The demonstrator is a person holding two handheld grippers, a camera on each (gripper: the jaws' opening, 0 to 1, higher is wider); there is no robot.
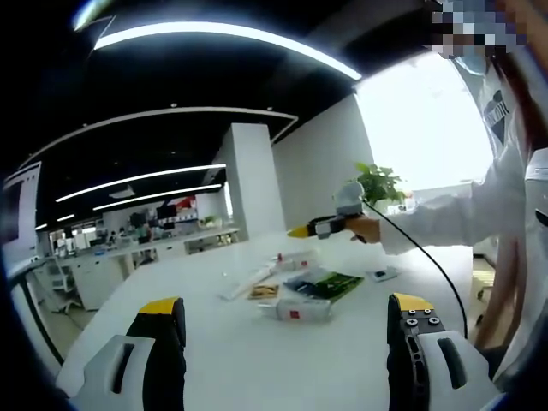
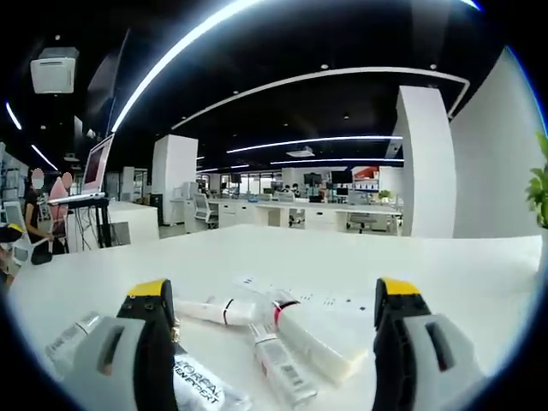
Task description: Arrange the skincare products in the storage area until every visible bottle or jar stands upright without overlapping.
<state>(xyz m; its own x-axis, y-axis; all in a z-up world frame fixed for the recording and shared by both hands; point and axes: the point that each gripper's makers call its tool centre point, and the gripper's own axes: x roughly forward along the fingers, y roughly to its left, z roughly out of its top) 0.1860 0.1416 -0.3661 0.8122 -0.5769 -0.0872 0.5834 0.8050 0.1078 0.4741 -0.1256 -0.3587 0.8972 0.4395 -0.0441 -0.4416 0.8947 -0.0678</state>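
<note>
Left claw [image 1: 287,321] released, nothing between jaws; white boxes and green flat pack [image 1: 324,284] on white worktop [image 1: 214,342] well ahead. Right claw [image 2: 272,304] released; white squeeze tubes [image 2: 317,330] lying flat between jaws, touching

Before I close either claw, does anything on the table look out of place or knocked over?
Yes. In the right gripper view, several skincare tubes lie flat on the white table, angled across each other between the open right claw; none stands upright. In the left gripper view, packets lie scattered mid-table beyond the open left claw.
</note>
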